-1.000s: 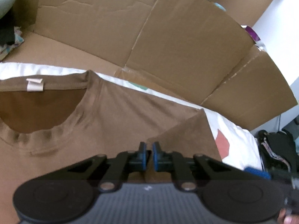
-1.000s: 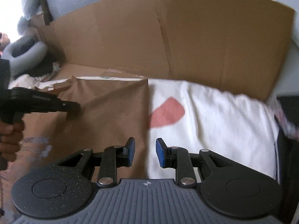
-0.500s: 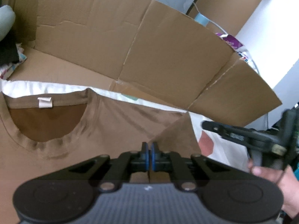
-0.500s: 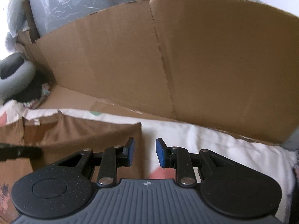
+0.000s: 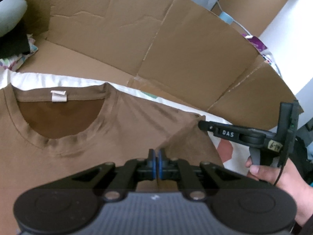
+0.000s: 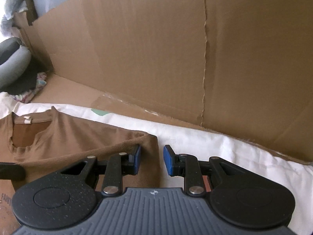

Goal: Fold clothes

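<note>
Item: 1 brown T-shirt (image 5: 121, 129), laid flat with neckline toward the far wall on a white sheet (image 6: 215, 143) bearing reddish and green patches; white neck label (image 5: 58, 96) visible inside the collar. The sleeve on the right side is folded inward over the chest, its fold forming a diagonal ridge. Left gripper (image 5: 157, 163): blue pads pressed together on the brown cloth of that folded part, jaws closed with fabric pinched between them. Right gripper (image 6: 151, 159): jaws apart and holding nothing, the left pad over the shirt's folded right edge, the right pad over bare sheet; whether the pads touch the cloth cannot be told. In the left wrist view the same tool appears from the side, black, lettered "DAS", its tip at the shirt's far right corner, held by a hand (image 5: 273, 172) with a cable running along it. Surroundings: 1 cardboard wall (image 6: 156, 49) of creased panels standing close behind the sheet, a cardboard floor strip at its foot; 1 grey cushion (image 6: 13, 62) with dark and patterned fabric heaped at the far left; dark items past the sheet's right end. Clearance: open white sheet to the right of the shirt; a narrow band of sheet between collar and cardboard; the wall closes off the far side.
</note>
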`<control>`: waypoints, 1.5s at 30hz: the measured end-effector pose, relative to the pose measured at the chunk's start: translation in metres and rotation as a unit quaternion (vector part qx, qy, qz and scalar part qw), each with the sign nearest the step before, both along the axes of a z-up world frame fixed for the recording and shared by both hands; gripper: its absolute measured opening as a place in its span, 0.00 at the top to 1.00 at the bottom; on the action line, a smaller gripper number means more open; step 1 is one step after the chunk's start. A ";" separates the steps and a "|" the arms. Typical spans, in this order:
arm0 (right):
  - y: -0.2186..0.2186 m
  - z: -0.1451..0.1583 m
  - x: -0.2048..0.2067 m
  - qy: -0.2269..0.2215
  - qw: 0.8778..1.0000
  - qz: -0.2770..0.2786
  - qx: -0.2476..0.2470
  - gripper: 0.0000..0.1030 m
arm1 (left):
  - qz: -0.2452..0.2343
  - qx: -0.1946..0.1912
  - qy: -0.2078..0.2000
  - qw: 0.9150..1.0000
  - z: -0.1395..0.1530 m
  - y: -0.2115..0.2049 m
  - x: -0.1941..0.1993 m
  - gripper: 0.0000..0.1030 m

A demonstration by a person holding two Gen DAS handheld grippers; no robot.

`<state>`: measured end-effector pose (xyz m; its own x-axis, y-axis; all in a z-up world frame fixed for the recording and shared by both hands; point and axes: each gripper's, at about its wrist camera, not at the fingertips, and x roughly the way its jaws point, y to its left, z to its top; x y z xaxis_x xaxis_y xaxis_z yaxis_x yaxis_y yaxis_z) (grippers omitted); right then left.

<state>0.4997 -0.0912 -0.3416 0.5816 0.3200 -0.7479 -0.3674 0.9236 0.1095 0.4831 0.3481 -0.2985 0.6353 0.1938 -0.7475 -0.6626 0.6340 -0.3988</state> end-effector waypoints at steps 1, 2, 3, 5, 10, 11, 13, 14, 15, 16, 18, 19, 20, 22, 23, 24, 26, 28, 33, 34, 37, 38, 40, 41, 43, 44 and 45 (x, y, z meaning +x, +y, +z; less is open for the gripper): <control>0.002 -0.002 0.002 0.002 1.000 -0.002 -0.003 0.70 | 0.000 0.000 0.001 1.000 -0.001 0.000 0.000 0.97; 0.005 -0.003 0.004 0.001 1.000 -0.002 -0.008 0.70 | 0.001 0.001 0.003 1.000 -0.002 0.001 0.000 0.97; 0.006 -0.004 0.005 0.000 1.000 -0.001 -0.012 0.70 | 0.001 0.001 0.004 1.000 -0.003 0.002 0.001 0.97; 0.007 -0.008 0.009 0.004 1.000 -0.002 -0.019 0.69 | 0.001 0.002 0.007 1.000 -0.006 0.003 0.001 0.98; 0.006 -0.016 0.014 0.012 0.999 0.001 -0.039 0.69 | 0.009 -0.005 0.018 1.000 -0.018 0.010 0.005 0.98; 0.006 -0.016 0.015 0.012 0.999 0.002 -0.040 0.69 | 0.010 -0.006 0.021 1.000 -0.021 0.012 0.006 0.98; 0.006 -0.017 0.016 0.011 0.999 0.003 -0.042 0.69 | 0.014 -0.012 0.024 1.000 -0.026 0.014 0.004 0.98; 0.006 -0.018 0.017 0.011 0.999 0.004 -0.043 0.69 | 0.016 -0.012 0.026 0.999 -0.028 0.015 0.004 0.98; 0.007 -0.018 0.018 0.011 0.999 0.005 -0.045 0.68 | 0.016 -0.011 0.030 0.999 -0.031 0.015 0.004 0.98; 0.008 -0.019 0.019 0.010 0.999 0.007 -0.047 0.68 | 0.015 -0.013 0.032 0.999 -0.033 0.017 0.004 0.98; 0.010 -0.020 0.021 0.008 0.999 0.010 -0.051 0.68 | 0.014 -0.017 0.036 0.999 -0.038 0.020 0.005 0.97; 0.010 -0.020 0.022 0.009 0.999 0.011 -0.052 0.68 | 0.014 -0.019 0.039 0.999 -0.041 0.022 0.005 0.97; 0.010 -0.019 0.023 0.010 0.998 0.012 -0.053 0.68 | 0.013 -0.021 0.041 0.999 -0.043 0.024 0.006 0.97; 0.011 -0.018 0.024 0.014 0.998 0.014 -0.054 0.67 | 0.017 -0.036 0.034 0.999 -0.043 0.027 0.005 0.97; 0.011 -0.017 0.025 0.015 0.998 0.014 -0.053 0.68 | 0.014 -0.034 0.032 0.999 -0.041 0.026 0.004 0.97; 0.009 -0.014 0.025 0.017 0.999 0.014 -0.047 0.68 | 0.009 -0.031 0.031 0.999 -0.039 0.025 0.004 0.97; 0.005 -0.009 0.022 0.017 0.999 0.017 -0.037 0.68 | 0.002 -0.028 0.028 0.999 -0.035 0.024 0.003 0.97; 0.000 -0.004 0.018 0.019 0.999 0.023 -0.022 0.68 | 0.002 -0.034 0.022 0.999 -0.034 0.026 0.000 0.97; -0.001 -0.010 0.012 0.031 0.999 0.031 -0.013 0.68 | -0.001 -0.020 0.019 1.000 -0.028 0.025 0.000 0.97; 0.001 -0.012 0.013 0.029 0.999 0.030 -0.017 0.68 | -0.003 -0.010 0.021 1.000 -0.026 0.024 0.001 0.97; 0.004 -0.016 0.015 0.025 0.999 0.026 -0.029 0.69 | -0.001 -0.015 0.031 0.999 -0.029 0.028 0.005 0.97; 0.005 -0.017 0.017 0.024 0.999 0.021 -0.034 0.69 | 0.001 -0.019 0.034 0.999 -0.032 0.030 0.006 0.97; 0.005 -0.017 0.023 0.025 0.999 0.014 -0.038 0.69 | 0.004 -0.026 0.042 0.999 -0.039 0.034 0.008 0.97; 0.005 -0.018 0.025 0.026 0.999 0.011 -0.039 0.69 | 0.004 -0.028 0.046 0.999 -0.042 0.033 0.009 0.97; 0.007 -0.018 0.027 0.020 0.999 0.012 -0.044 0.69 | 0.003 -0.024 0.049 0.999 -0.047 0.031 0.010 0.97; 0.007 -0.019 0.026 0.018 0.999 0.011 -0.043 0.69 | 0.003 -0.024 0.051 0.998 -0.045 0.031 0.011 0.97; 0.006 -0.020 0.026 0.017 0.999 0.010 -0.042 0.68 | 0.004 -0.024 0.054 0.998 -0.044 0.030 0.011 0.94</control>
<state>0.5259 -0.0851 -0.3612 0.5492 0.2675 -0.7917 -0.3835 0.9224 0.0457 0.4945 0.3782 -0.3424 0.5499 0.1598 -0.8198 -0.7077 0.6104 -0.3558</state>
